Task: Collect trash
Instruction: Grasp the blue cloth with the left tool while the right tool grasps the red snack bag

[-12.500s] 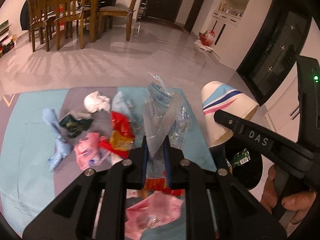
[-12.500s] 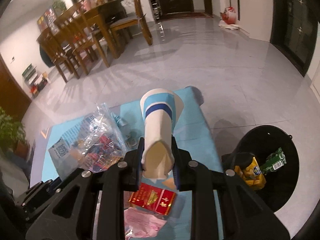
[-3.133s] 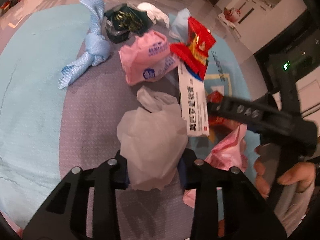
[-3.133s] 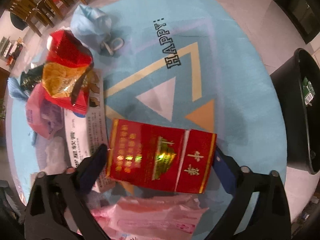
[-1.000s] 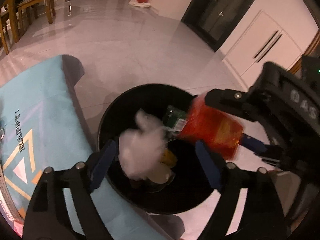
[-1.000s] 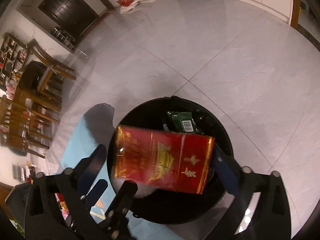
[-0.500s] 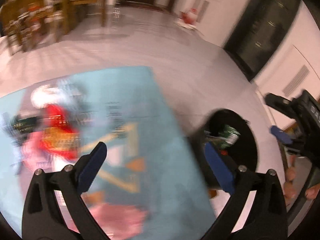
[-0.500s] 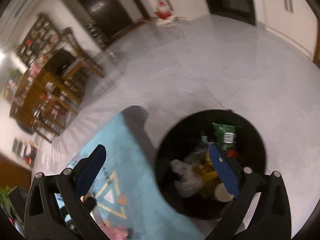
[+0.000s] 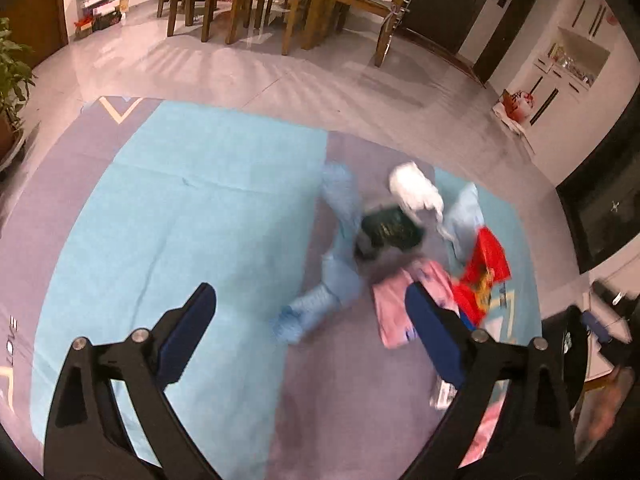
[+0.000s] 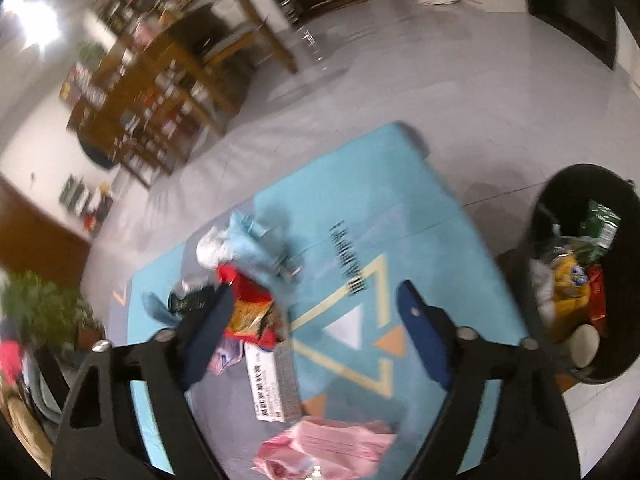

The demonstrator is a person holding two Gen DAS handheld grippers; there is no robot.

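White carton bears print, seemingly Chinese, blurred beyond reading

A home's dining room: wooden chairs; tiled floor; blue rug; potted plant.

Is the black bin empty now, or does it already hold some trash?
It holds trash. The right wrist view shows the bin containing a green packet, yellow wrapper and more; not filled to the rim.
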